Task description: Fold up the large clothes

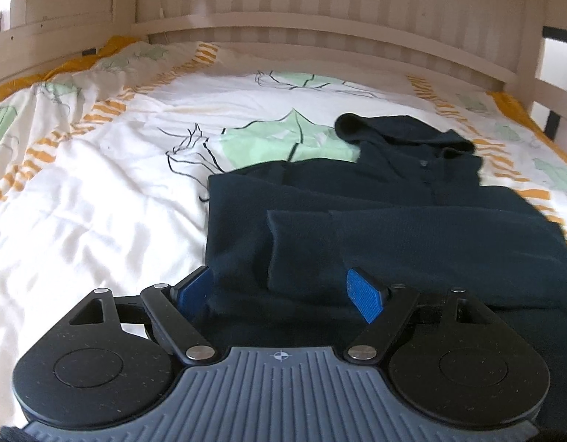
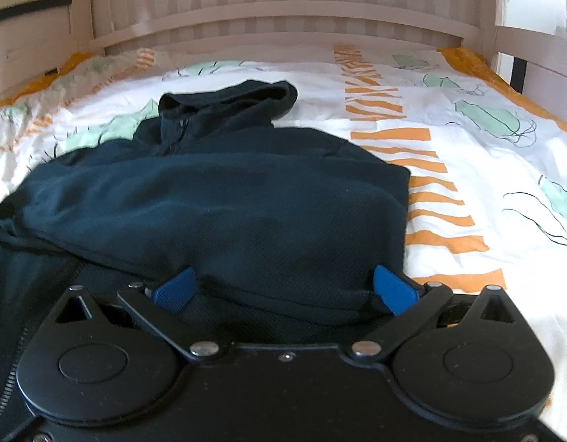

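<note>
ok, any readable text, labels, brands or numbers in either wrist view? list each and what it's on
No readable words, brands or numbers in either view.
Only a sign: a small crosshair target mark on the grey ribbed body of the left hand-held gripper, no lettering with it.
Dark hooded jacket: no label or print visible.
Bedcover: leaf shapes and orange stripes only, no text.
Right hand-held gripper: plain black, no markings.

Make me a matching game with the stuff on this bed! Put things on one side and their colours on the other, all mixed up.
Things:
1. hoodie
2. gripper pads
3. bed frame
4. stripes on the bedcover

Colours:
A. orange
B. bright blue
C. dark navy
D. pale cream

Pairs: 1-C, 2-B, 3-D, 4-A
</note>
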A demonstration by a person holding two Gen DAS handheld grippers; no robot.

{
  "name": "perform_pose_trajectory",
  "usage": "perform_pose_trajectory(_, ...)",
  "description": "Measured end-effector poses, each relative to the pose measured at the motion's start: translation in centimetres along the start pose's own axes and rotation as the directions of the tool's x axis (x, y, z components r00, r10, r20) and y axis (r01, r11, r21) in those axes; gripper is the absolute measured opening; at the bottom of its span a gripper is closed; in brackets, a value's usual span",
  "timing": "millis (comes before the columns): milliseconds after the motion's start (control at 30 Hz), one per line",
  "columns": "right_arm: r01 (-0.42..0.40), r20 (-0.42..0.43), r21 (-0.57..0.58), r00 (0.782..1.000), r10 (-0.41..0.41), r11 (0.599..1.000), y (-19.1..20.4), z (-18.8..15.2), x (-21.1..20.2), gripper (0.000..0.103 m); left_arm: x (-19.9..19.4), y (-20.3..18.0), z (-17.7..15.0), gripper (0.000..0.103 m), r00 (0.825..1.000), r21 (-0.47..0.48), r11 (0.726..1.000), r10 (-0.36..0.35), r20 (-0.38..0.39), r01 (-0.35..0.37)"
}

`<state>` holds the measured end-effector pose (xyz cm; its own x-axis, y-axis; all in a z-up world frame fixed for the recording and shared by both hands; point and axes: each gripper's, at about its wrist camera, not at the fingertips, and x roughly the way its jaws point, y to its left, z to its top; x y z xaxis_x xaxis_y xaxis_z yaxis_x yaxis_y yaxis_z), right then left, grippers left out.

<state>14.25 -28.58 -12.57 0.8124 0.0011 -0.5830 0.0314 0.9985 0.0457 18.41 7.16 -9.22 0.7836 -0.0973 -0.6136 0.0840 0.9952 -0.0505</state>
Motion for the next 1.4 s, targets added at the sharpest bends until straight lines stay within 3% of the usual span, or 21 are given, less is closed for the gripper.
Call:
perform_pose_trajectory(133,0.007,0.033,-0.027,0.999,-0.006,1.0,0.1,0.6,-3.1,0.102,-3.4,0.6,0.1,0.078,0.997,-0.041,0.997,-0.073,-0.03,0.072)
perform_pose_trajectory(267,-0.074,0.041,0.029,0.996,0.073,0.997,-0.8,0.8,-7.2,0.102,-6.8,1.7,0.0,0.078,0.989,-0.064,0.988,-0.145,-0.015,0.144)
perform_pose_trajectory(400,-0.14,-0.019,0.121,0.989,0.144,0.983,-2.1,0.0,-10.3,0.102,-8.8,2.7,-0.9,0.078,0.977,-0.074,0.977,-0.205,-0.049,0.201)
perform_pose_trajectory(500,-0.142,-0.099,0.173,0.982,0.16,0.975,-3.2,-1.2,-11.9,0.102,-9.7,3.2,-2.0,0.078,0.966,-0.075,0.97,-0.238,-0.102,0.231)
perform_pose_trajectory(667,-0.089,-0.243,0.23,0.959,0.146,0.969,-4.4,-3.5,-13.1,0.102,-10.6,4.2,-4.2,0.078,0.958,-0.047,0.978,-0.209,-0.194,0.204)
perform_pose_trajectory(767,-0.088,-0.302,0.286,0.937,0.177,0.954,-5.1,-4.6,-13.4,0.102,-11.0,4.8,-5.2,0.078,0.953,-0.044,0.984,-0.177,-0.245,0.171)
perform_pose_trajectory(1000,-0.084,-0.407,0.37,0.881,0.243,0.925,-5.2,-6.5,-11.9,0.102,-9.8,5.3,-5.6,0.078,0.921,-0.054,0.992,-0.128,-0.368,0.116)
perform_pose_trajectory(1200,-0.082,-0.413,0.349,0.88,0.232,0.933,-4.8,-7.0,-11.6,0.103,-8.3,4.6,-6.4,0.078,0.894,-0.036,0.992,-0.121,-0.431,0.117)
perform_pose_trajectory(1300,-0.075,-0.409,0.338,0.886,0.218,0.938,-4.5,-7.0,-11.7,0.103,-8.6,4.7,-6.2,0.078,0.9,-0.049,0.992,-0.125,-0.418,0.114)
perform_pose_trajectory(1400,-0.059,-0.407,0.328,0.892,0.197,0.943,-4.6,-6.5,-12.1,0.102,-9.8,4.6,-5.5,0.078,0.926,-0.044,0.993,-0.118,-0.36,0.109)
